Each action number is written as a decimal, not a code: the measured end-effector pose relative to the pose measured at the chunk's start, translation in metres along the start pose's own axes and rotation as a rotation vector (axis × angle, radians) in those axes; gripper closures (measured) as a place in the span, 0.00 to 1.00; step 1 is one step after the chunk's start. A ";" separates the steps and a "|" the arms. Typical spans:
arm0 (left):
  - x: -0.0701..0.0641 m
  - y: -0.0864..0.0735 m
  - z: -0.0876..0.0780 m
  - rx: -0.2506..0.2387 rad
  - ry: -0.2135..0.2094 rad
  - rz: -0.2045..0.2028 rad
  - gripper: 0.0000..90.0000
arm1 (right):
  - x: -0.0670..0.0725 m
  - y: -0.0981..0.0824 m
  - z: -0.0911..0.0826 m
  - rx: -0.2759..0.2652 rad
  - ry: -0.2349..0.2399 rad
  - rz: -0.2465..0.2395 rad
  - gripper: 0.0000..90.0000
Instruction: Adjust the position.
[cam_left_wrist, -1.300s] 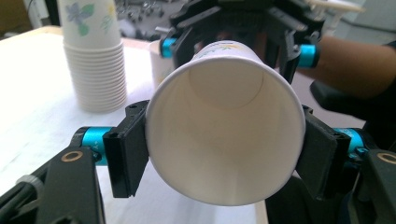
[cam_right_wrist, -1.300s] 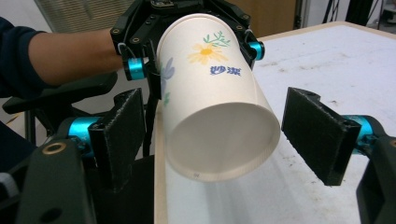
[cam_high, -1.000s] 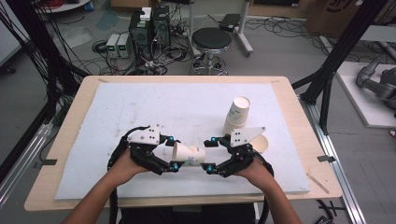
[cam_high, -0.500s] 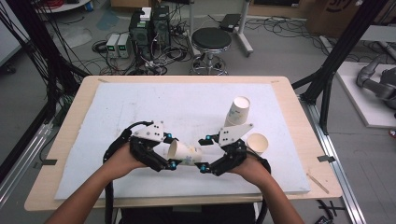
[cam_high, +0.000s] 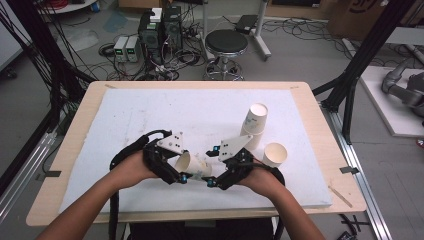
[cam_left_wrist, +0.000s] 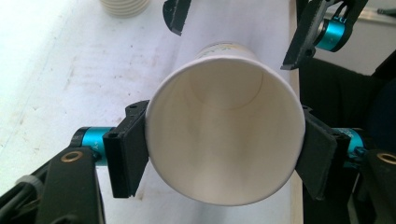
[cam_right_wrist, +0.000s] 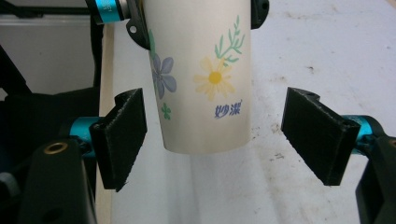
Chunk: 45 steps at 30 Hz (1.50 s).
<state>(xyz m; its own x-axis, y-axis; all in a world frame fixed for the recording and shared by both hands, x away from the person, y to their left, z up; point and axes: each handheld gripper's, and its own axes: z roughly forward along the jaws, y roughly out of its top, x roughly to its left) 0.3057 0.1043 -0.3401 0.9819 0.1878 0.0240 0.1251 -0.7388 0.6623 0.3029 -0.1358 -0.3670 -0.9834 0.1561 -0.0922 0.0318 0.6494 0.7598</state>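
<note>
A white paper cup (cam_high: 194, 165) with a flower print lies sideways above the mat, held at its rim. My left gripper (cam_high: 182, 168) is shut on it; in the left gripper view both pads press the rim of the cup (cam_left_wrist: 224, 135), whose mouth faces the camera. My right gripper (cam_high: 210, 167) stands open around the cup's base end. In the right gripper view the cup (cam_right_wrist: 201, 79) hangs between the two pads (cam_right_wrist: 122, 135) with a gap on each side. The right gripper's fingers (cam_left_wrist: 301, 39) show beyond the cup in the left gripper view.
A leaning stack of paper cups (cam_high: 255, 125) stands on the white mat (cam_high: 150, 115) at the right, and a single cup (cam_high: 275, 155) sits mouth up beside it. The mat covers a wooden table (cam_high: 320, 130). A stool and cables lie on the floor beyond.
My right hand has moved left along the mat toward the held cup, uncovering the single cup at the right. The left hand and its cup have stayed put.
</note>
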 end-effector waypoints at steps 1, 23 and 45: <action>0.000 0.001 0.000 0.008 0.001 0.001 0.31 | 0.000 0.001 0.001 0.008 0.001 -0.004 0.26; 0.000 0.011 0.009 0.104 0.004 0.017 0.31 | 0.001 0.011 0.026 0.123 0.028 -0.066 0.38; 0.003 -0.007 -0.013 -0.157 0.026 -0.033 0.21 | -0.005 -0.005 0.021 0.088 0.019 0.015 0.44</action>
<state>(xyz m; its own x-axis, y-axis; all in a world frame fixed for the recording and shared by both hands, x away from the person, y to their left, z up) 0.3060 0.1179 -0.3349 0.9734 0.2282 0.0179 0.1316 -0.6221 0.7718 0.3117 -0.1238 -0.3840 -0.9860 0.1522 -0.0685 0.0608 0.7100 0.7016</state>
